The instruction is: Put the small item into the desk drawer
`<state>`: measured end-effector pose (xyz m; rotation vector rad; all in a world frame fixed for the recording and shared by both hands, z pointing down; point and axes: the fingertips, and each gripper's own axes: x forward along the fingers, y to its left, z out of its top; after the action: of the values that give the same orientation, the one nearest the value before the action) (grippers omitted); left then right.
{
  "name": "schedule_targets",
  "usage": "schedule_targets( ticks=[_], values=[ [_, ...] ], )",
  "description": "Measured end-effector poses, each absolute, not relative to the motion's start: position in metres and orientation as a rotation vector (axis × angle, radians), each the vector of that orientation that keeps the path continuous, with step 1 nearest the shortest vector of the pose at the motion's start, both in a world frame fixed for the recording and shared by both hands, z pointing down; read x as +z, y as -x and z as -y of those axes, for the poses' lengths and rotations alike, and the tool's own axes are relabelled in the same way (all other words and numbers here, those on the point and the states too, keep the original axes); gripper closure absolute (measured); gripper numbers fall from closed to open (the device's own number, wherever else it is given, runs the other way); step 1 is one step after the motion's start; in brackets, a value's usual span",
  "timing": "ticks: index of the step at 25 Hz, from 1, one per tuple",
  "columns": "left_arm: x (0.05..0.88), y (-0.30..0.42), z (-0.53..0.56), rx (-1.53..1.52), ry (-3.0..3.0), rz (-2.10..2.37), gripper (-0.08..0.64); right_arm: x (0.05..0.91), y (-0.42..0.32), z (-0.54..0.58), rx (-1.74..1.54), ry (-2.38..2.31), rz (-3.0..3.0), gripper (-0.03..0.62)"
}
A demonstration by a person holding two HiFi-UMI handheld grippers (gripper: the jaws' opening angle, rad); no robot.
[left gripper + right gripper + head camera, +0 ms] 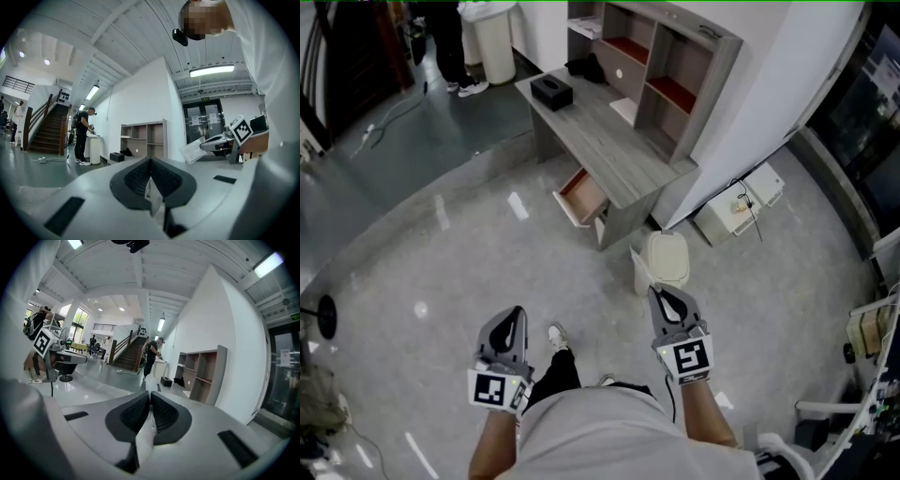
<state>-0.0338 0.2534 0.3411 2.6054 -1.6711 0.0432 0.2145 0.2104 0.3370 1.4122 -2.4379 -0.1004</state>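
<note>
Carrying a thin clear packet (pixel 193 151) in the clamped right gripper (pixel 662 300), left gripper (pixel 512 323) closed, likely needing an approach to the far open drawer (pixel 581 197).

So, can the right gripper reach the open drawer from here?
Probably not yet. The drawer stands open and unblocked, but the right gripper hangs well short of it, with floor between; stepping closer looks needed.

Grey wood-grain desk (pixel 592 142), black rectangular box (pixel 551 91) on top, dark crumpled cloth (pixel 586 67) behind it, flat white sheet (pixel 623 110) mid-top
</note>
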Motion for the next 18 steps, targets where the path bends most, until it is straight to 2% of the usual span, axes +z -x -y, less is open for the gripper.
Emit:
schedule_targets(
  ticks=[9,18],
  values=[
    [0.325,0.114,-0.128,0.002,-2.628,1.623,0.541,0.307,-0.114,-0.083,-0.156,-1.389,2.459,0.566],
    [0.363,0.124,-0.068,-0.016,-2.594,1.444,0.541,0.335,-0.093,-0.053,-0.054,-1.398,2.34,0.566]
  ],
)
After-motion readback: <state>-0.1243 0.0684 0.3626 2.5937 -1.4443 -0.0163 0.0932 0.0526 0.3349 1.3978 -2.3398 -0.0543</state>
